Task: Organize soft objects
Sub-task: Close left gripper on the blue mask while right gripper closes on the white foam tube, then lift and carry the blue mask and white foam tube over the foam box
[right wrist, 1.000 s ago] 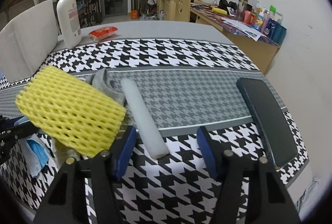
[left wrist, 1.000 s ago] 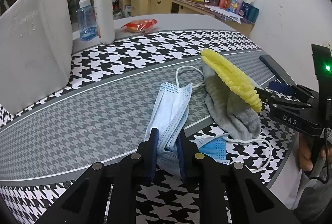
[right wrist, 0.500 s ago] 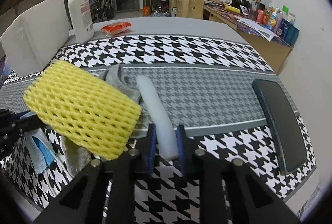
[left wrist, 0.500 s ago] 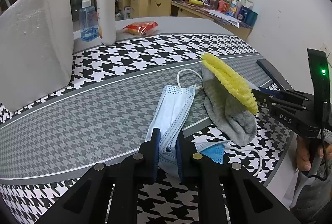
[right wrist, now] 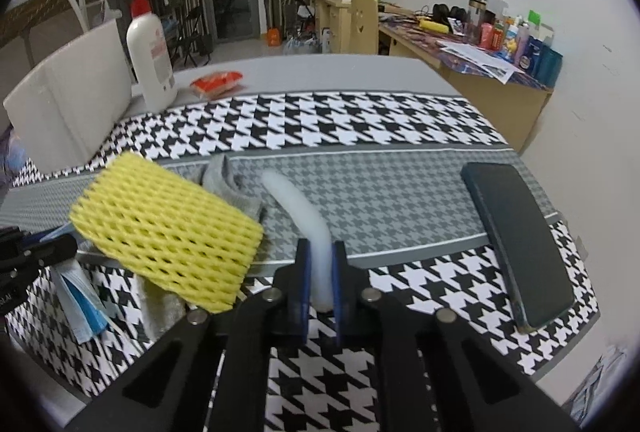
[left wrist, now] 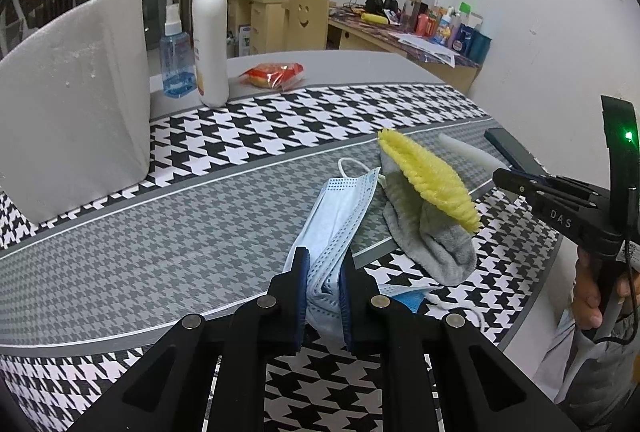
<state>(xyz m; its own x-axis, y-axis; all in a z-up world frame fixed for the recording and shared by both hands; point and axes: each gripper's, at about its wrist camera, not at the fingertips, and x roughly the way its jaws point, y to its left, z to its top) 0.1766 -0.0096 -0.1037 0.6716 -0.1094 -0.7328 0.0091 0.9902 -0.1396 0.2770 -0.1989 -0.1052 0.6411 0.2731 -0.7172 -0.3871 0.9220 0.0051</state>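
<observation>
Soft objects lie clustered near the front edge of the houndstooth cloth [left wrist: 224, 232].

Left wrist view: left gripper [left wrist: 324, 272] is pinched tight on the near end of a light-blue face mask [left wrist: 340, 207]; the mask's far end rests on the cloth. Just beside it, a grey sock [left wrist: 428, 244] w/ a yellow foam net [left wrist: 428, 175] lying on top. Right gripper [left wrist: 520, 185] shows at the right edge, clamping a white foam tube [left wrist: 464, 151].

Right wrist view: right gripper [right wrist: 320, 272] is closed on the tube's near end [right wrist: 316, 232]; the tube bends away over the cloth. Foam net [right wrist: 168, 228] and sock [right wrist: 224, 179] to the left, dark flat pad [right wrist: 516, 236] well apart on the right.

Progress, by judgement: early-to-mid. Two items gripped, none visibly sorted; sock & net untouched, no obvious destination in view.
</observation>
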